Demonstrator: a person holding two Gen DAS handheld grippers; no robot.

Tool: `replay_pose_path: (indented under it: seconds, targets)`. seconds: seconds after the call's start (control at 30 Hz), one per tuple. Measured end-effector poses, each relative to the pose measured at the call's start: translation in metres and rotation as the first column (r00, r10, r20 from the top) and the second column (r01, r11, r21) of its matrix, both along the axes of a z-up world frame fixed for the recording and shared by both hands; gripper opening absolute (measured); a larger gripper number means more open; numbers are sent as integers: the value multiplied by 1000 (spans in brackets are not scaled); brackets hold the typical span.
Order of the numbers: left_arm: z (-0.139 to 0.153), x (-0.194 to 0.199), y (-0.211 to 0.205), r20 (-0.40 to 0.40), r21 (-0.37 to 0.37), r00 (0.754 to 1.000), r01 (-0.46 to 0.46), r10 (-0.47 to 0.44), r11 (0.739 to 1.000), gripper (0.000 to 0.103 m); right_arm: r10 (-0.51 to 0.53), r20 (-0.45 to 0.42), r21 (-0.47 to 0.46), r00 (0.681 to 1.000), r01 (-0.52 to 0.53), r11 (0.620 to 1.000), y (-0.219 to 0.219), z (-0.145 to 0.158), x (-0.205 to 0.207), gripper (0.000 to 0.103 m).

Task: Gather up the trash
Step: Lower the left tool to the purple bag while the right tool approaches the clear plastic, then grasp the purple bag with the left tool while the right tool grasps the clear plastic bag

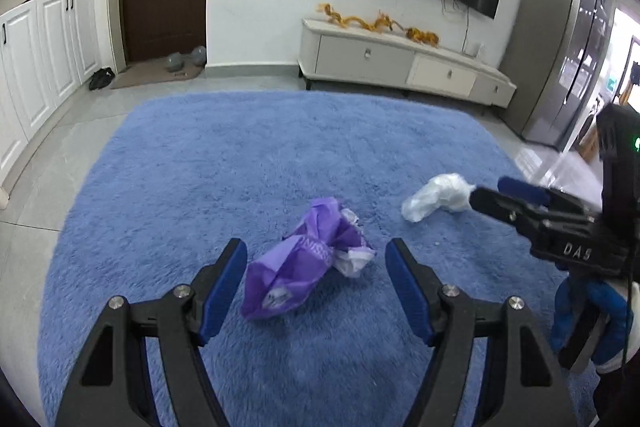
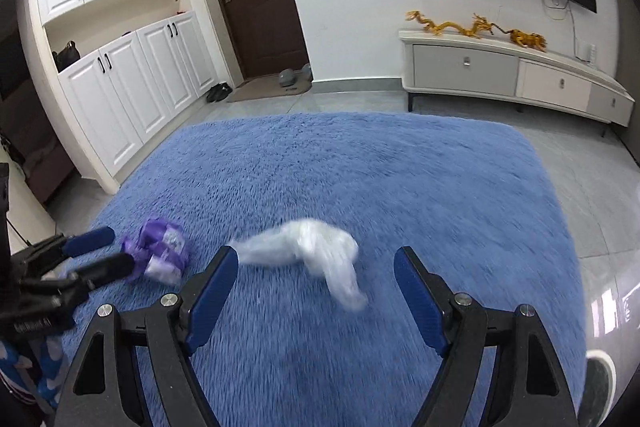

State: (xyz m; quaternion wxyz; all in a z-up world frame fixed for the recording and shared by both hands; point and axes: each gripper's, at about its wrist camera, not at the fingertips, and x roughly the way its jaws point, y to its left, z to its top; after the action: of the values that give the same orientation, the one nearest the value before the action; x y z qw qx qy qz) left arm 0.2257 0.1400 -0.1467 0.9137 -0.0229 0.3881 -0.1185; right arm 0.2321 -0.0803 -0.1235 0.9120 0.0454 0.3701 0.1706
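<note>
**Blue rug, two pieces of trash, both hand-held grippers spread**

We see a shaggy blue rug (image 1: 280, 155) on a tiled floor. Our left hand-held gripper (image 1: 316, 267) is spread wide around a crumpled purple wrapper (image 1: 304, 267) lying on the rug. Our right hand-held gripper (image 2: 316, 273) is likewise spread, a crumpled white plastic bag (image 2: 308, 247) between its fingers, resting on the rug.

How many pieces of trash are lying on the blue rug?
2. The crumpled purple wrapper lies between the left gripper's open jaws; the white plastic bag lies before the right gripper. More may lie outside these views.
</note>
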Motion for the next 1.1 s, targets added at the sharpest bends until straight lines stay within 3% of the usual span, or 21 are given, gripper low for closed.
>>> replay_pose_path:
  seconds: [0.3, 0.4, 0.67, 0.73, 1.1]
  targets:
    - [-19, 16, -10, -40, 11, 999, 18, -18, 1000, 70, 55, -48, -7, 997, -55, 998, 18, -17, 31, 79]
    - [-23, 19, -11, -51, 0, 998, 20, -20, 1000, 70, 61, -56, -3, 997, -61, 998, 17, -18, 34, 65]
    - [-26, 18, -12, -38, 6, 999, 26, -26, 1000, 69, 46, -93, 39, 995, -42, 998, 7, -22, 34, 43]
    - [-27, 18, -11, -41, 4, 999, 27, -27, 1000, 67, 48, -102, 56, 994, -42, 998, 3, -22, 31, 32]
    - [-26, 17, -9, -32, -6, 999, 31, -31, 1000, 45, 40, -84, 86, 996, -33, 996, -9, -16, -9, 31]
